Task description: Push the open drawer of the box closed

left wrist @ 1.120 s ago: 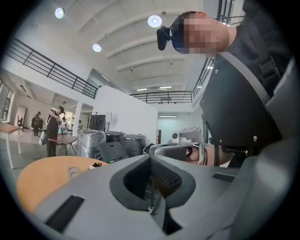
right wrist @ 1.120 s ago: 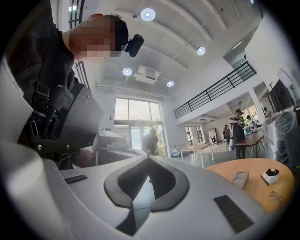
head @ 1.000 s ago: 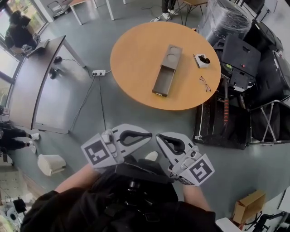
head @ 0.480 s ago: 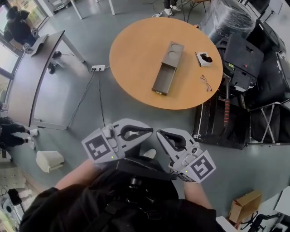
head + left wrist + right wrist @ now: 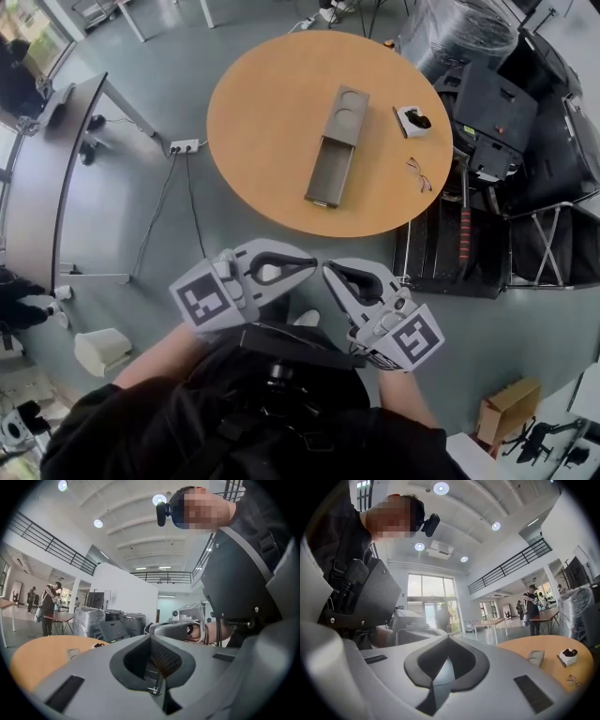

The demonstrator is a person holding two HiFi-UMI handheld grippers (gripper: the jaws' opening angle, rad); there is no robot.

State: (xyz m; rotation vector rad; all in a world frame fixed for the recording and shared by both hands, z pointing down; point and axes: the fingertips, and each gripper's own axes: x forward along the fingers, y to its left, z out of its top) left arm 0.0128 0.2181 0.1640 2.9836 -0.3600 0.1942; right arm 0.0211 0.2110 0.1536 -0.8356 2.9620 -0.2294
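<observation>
The box lies midway across the counter. Its drawer, seemingly empty from this far, is pulled out toward the near edge; a push along its length should seat it. The left tongs and right tongs hang closed on nothing at the person's waist, well short of the counter, tips together as blunt pushers.

The head camera looks steeply down from the person's head, with the round table far ahead and both grippers close below. The left gripper camera sits low, tilted upward and rightward along its closed jaws. The right gripper camera mirrors it, facing leftward. All three views share the table and the box.
</observation>
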